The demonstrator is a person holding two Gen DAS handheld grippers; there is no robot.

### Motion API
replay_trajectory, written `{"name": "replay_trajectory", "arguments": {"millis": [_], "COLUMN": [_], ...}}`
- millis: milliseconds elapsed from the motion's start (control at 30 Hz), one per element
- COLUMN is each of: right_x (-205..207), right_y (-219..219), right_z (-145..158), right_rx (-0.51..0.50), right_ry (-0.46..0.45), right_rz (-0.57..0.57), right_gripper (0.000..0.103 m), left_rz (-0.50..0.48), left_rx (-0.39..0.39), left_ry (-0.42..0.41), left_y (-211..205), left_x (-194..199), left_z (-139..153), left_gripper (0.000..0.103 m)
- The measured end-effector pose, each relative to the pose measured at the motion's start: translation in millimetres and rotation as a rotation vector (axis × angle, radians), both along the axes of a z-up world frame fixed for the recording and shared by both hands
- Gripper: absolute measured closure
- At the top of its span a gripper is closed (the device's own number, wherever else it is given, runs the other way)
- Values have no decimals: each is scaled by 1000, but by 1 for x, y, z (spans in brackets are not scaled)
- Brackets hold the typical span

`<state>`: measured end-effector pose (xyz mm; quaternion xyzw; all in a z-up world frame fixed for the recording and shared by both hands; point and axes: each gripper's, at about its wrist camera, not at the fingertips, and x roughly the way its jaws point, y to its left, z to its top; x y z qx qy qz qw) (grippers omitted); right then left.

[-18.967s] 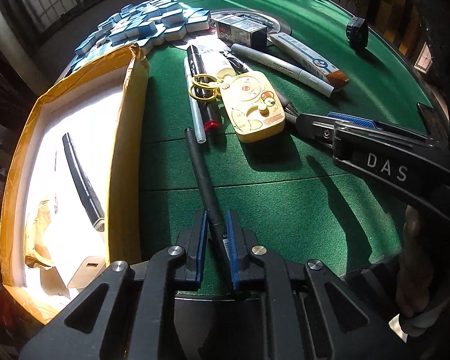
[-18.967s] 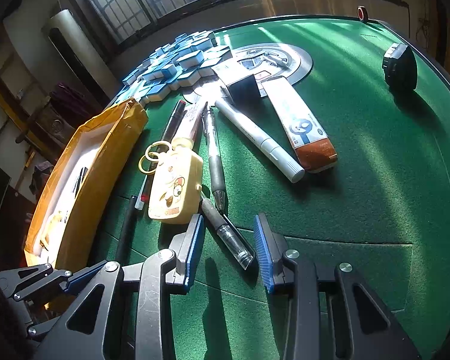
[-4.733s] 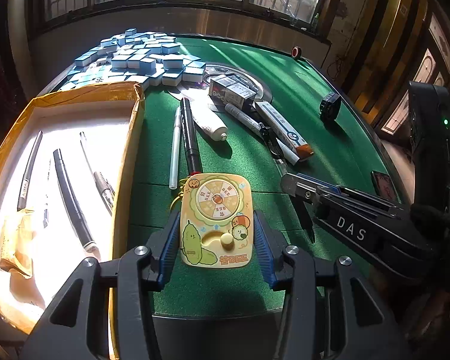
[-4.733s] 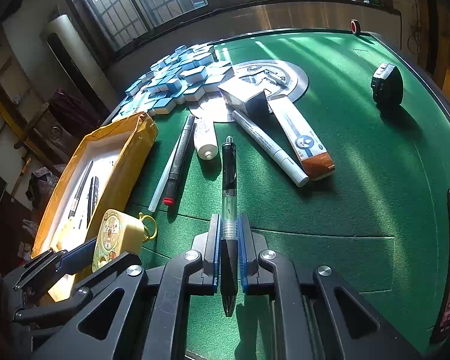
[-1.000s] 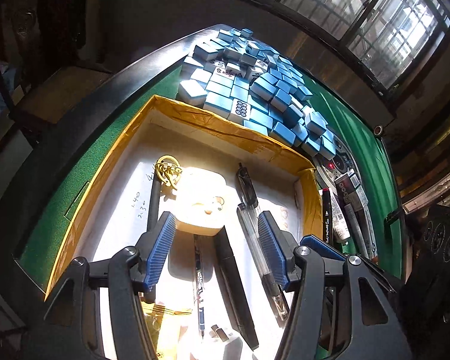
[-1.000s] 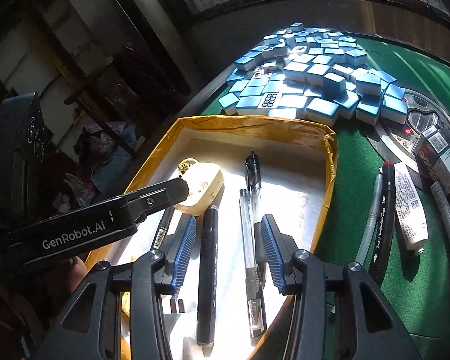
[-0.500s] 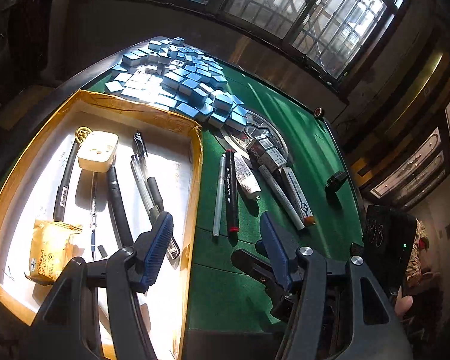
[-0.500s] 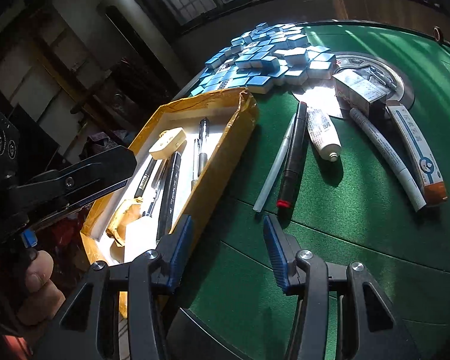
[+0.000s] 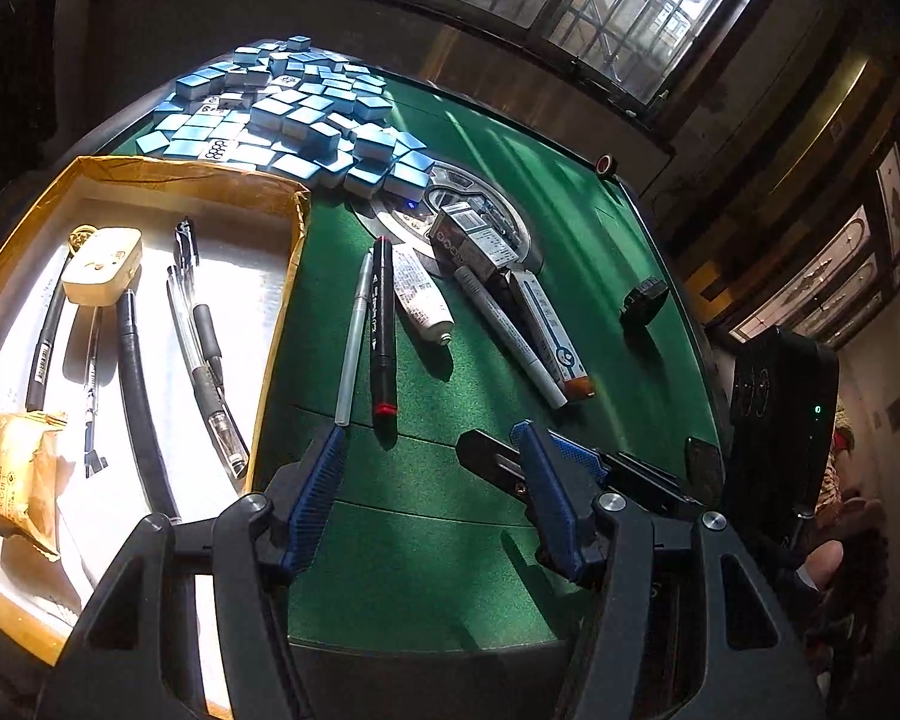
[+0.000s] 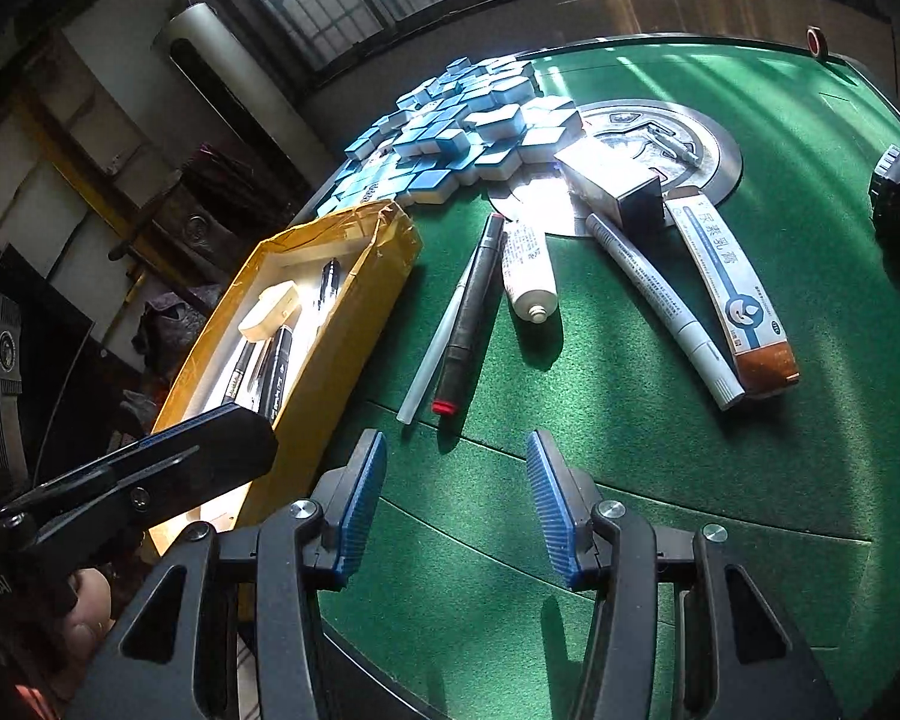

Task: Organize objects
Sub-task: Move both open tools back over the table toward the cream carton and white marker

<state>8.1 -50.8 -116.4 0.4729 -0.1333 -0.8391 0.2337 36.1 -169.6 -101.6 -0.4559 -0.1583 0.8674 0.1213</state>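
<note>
We note both grippers — left gripper (image 9: 429, 483), right gripper (image 10: 456, 495) — spread, empty; keychain (image 9: 103, 264) and pen (image 9: 201, 336) now in cardboard tray (image 9: 282, 312), left — black marker (image 10: 468, 315) next.

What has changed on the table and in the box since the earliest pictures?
The yellow toy and several pens left the green felt and now lie in the cardboard box. Both tongs, left and right, let go and are empty, the right's jaws just widened. The black marker, white tube and tiles stayed.
</note>
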Motion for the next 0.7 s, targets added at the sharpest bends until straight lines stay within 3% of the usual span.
{"name": "replay_trajectory", "arguments": {"millis": [233, 333, 433, 700], "right_x": [-15, -28, -44, -94], "right_y": [25, 41, 51, 84], "right_z": [13, 21, 24, -7], "right_rx": [16, 5, 51, 105], "right_ry": [18, 16, 20, -56], "right_rz": [-20, -50, -88, -273], "right_gripper": [59, 58, 58, 58], "left_rz": [-11, 37, 37, 1], "left_rx": [-1, 15, 32, 6], "left_ry": [-18, 15, -14, -38], "left_y": [7, 1, -2, 14], "left_x": [-4, -3, -10, -24], "left_z": [-4, 0, -4, -12], "left_gripper": [44, 44, 44, 44]}}
